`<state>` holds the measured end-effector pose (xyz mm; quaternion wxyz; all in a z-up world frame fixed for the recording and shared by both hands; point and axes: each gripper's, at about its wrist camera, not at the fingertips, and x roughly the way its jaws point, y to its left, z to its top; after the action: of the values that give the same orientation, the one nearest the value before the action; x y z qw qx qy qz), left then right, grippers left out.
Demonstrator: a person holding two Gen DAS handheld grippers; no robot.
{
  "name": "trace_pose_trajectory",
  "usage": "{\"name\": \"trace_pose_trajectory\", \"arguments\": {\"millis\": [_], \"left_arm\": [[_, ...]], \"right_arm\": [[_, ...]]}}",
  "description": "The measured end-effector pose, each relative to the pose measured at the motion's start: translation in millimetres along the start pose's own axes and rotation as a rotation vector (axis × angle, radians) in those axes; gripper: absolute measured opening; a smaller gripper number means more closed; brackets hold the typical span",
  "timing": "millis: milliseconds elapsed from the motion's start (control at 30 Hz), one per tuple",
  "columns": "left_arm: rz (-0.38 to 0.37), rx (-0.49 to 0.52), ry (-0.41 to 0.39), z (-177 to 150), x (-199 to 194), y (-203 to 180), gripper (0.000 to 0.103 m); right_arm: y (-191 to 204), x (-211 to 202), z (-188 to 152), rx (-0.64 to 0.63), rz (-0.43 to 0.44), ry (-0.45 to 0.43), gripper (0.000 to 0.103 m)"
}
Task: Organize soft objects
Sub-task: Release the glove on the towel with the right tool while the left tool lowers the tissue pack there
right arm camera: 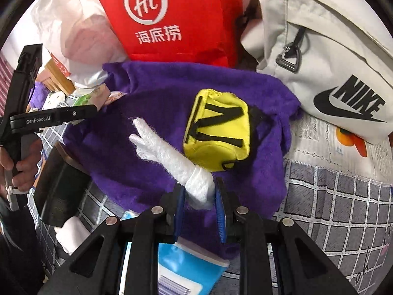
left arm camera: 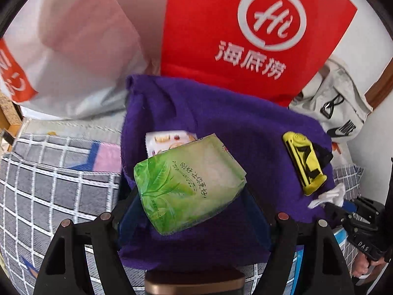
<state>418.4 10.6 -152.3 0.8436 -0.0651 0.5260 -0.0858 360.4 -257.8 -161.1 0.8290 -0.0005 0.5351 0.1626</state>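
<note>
A purple fleece cloth (left arm camera: 221,123) lies on the bed; it also shows in the right wrist view (right arm camera: 152,98). My left gripper (left arm camera: 194,196) holds a green tissue pack (left arm camera: 189,184) between its wide-set fingers, above the cloth. A small snack packet (left arm camera: 167,140) lies just behind it. My right gripper (right arm camera: 200,199) is shut on a white fuzzy glove (right arm camera: 169,152), which sticks out over the cloth. A yellow pouch (right arm camera: 218,127) rests on the cloth beside the glove, seen also in the left wrist view (left arm camera: 304,159).
A red paper bag (left arm camera: 245,29), a white plastic bag (left arm camera: 73,49) and a grey Nike bag (right arm camera: 319,61) stand behind the cloth. The grey checked bedsheet (right arm camera: 343,209) spreads around. A blue packet (right arm camera: 186,265) and a dark box (right arm camera: 59,191) lie near my right gripper.
</note>
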Motion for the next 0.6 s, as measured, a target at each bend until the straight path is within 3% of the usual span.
{"name": "trace_pose_trajectory", "arguments": {"millis": [200,367,433,500,600], "left_arm": [[-0.063,-0.001,0.049,-1,15,-4,0.079],[-0.054,0.008,0.055,-2,17,-5,0.079],[-0.05,0.008,0.055,-3,17,-6,0.08],[-0.046,0.009,0.052,-3,16,-7,0.081],[-0.001,0.015,0.055,-5,14,-11,0.082]], "right_arm": [[-5,6,0,0.004,0.0,0.015,0.024],[-3,12,-1,-0.003,-0.002,0.026,0.025],[-1,15,0,-0.008,0.001,0.034,0.032],[0,15,0,-0.016,-0.004,0.027,0.055],[3,10,0,-0.031,-0.012,0.003,0.059]]}}
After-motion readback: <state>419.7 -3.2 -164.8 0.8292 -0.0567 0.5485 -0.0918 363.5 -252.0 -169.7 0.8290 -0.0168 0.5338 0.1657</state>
